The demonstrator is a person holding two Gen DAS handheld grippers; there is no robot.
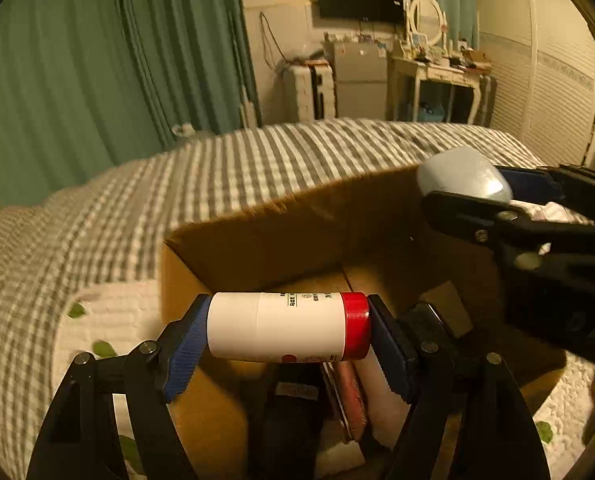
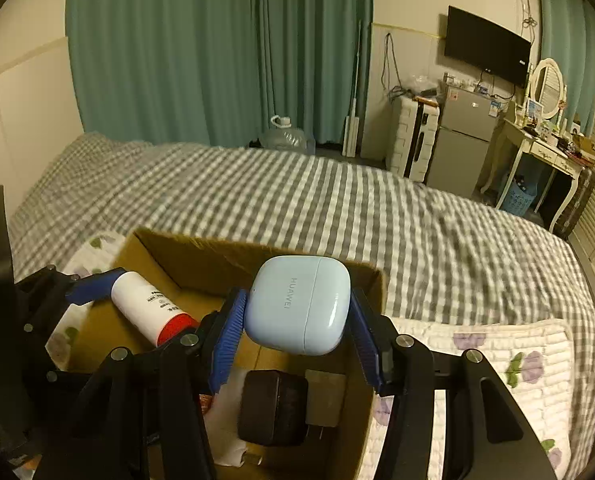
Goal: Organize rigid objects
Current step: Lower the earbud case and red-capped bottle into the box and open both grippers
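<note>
The left gripper (image 1: 289,330) is closed on a white bottle (image 1: 281,326) w/ red cap, held sideways by its two ends, above the open cardboard box (image 1: 257,232). The right gripper (image 2: 297,320) is closed on a light blue earbuds case (image 2: 299,304), pads pressing on both its sides, also over the box, near its right wall. Inside the box lie a black charger (image 2: 273,408) and some white and pink items, not clear what. The box stands on a bed (image 2: 337,208) w/ grey checked cover, beside a flowered quilt (image 2: 497,360).
</note>
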